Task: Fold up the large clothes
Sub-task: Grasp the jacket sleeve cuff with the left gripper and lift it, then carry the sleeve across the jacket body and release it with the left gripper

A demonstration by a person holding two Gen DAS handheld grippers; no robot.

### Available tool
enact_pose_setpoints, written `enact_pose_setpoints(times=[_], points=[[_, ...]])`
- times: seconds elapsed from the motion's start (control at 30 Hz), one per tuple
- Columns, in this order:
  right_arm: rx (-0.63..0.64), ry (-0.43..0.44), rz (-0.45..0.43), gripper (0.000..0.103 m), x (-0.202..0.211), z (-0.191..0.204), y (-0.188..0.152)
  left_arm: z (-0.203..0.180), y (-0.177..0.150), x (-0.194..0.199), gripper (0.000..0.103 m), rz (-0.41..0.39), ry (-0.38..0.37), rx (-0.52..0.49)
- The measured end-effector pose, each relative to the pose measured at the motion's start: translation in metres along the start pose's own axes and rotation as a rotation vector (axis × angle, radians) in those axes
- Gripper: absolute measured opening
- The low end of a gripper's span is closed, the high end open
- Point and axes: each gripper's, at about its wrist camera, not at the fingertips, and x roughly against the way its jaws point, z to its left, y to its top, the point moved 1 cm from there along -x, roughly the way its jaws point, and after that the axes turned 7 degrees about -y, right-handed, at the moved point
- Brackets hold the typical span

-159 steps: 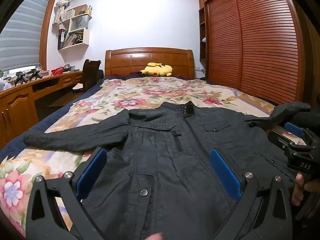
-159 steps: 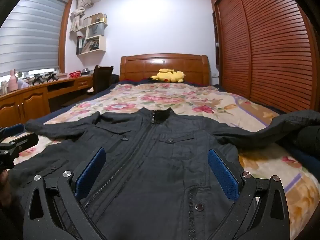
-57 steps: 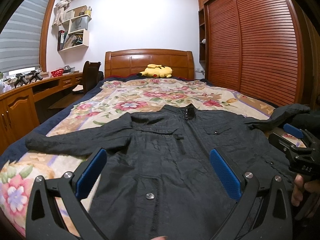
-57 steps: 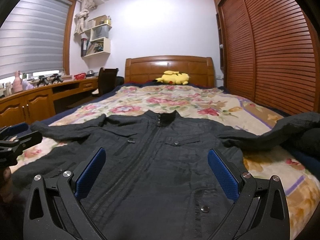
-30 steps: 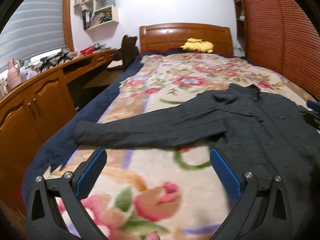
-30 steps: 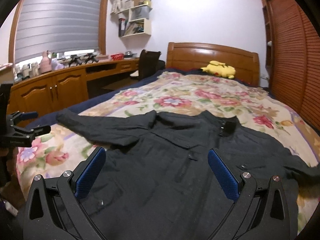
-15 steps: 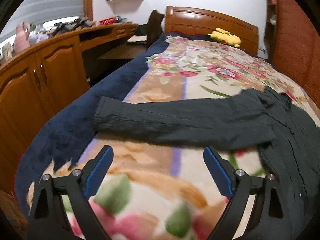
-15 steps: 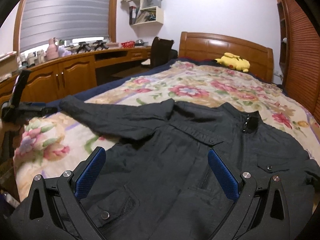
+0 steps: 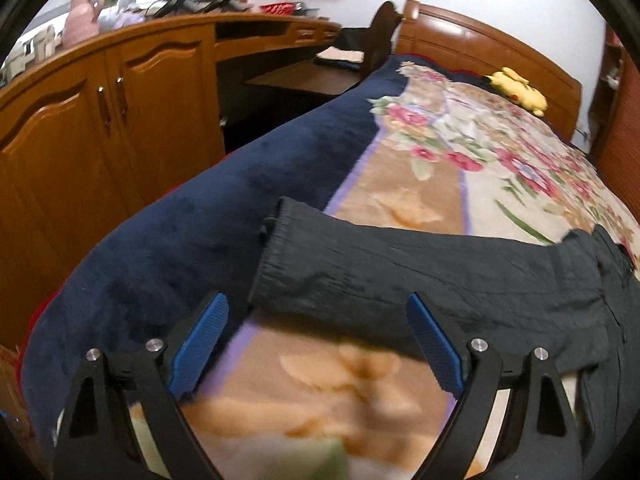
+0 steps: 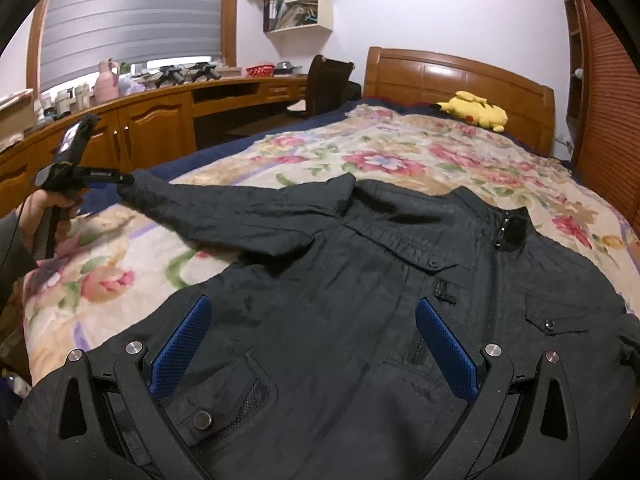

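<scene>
While the black jacket lies face up and spread on the floral bed, I bring my left hand-held gripper, spread wide and empty, to the sleeve cuff. My right hand-held gripper hovers spread above the jacket's front. Next, I judge, I pinch the cuff and fold the sleeve inward. Wooden cabinets line the wall.

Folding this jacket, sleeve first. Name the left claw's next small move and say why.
Probably ease the left claw forward and shut on the sleeve cuff. Its jaws stand open, the cuff lies flat on the blanket just ahead, ungripped; the jacket is spread out unfolded.
</scene>
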Motion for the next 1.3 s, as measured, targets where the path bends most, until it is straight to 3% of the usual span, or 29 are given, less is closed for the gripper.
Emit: enact_pose_setpoints(times=[0.3, 0.33, 0.37, 0.47, 0.5, 0.6, 0.87, 1.3], points=[[0.003, 0.016, 0.021, 0.103, -0.003, 0.0, -0.002, 0.014, -0.004, -0.033, 0.091, 0.078, -0.013, 0.082], [0.003, 0.017, 0.023, 0.103, -0.004, 0.0, -0.003, 0.016, -0.004, -0.035, 0.087, 0.084, -0.02, 0.092], [0.003, 0.017, 0.025, 0.103, -0.004, 0.0, -0.003, 0.017, -0.004, -0.038, 0.082, 0.093, -0.031, 0.101], [0.002, 0.019, 0.028, 0.103, -0.004, 0.0, -0.003, 0.016, 0.002, -0.04, 0.045, 0.113, -0.088, 0.126], [0.002, 0.019, 0.029, 0.103, -0.004, 0.0, -0.003, 0.011, 0.004, -0.039, 0.025, 0.125, -0.117, 0.123], [0.004, 0.017, 0.029, 0.103, -0.003, -0.001, -0.003, -0.015, 0.01, -0.025, 0.01, 0.103, -0.083, 0.03], [-0.013, -0.026, 0.043, 0.103, 0.008, -0.021, -0.002, -0.103, 0.019, 0.044, 0.005, 0.003, -0.161, -0.174], [-0.039, -0.111, -0.009, 0.103, 0.045, -0.07, 0.002, -0.268, 0.001, 0.138, 0.003, -0.084, -0.391, -0.449]])
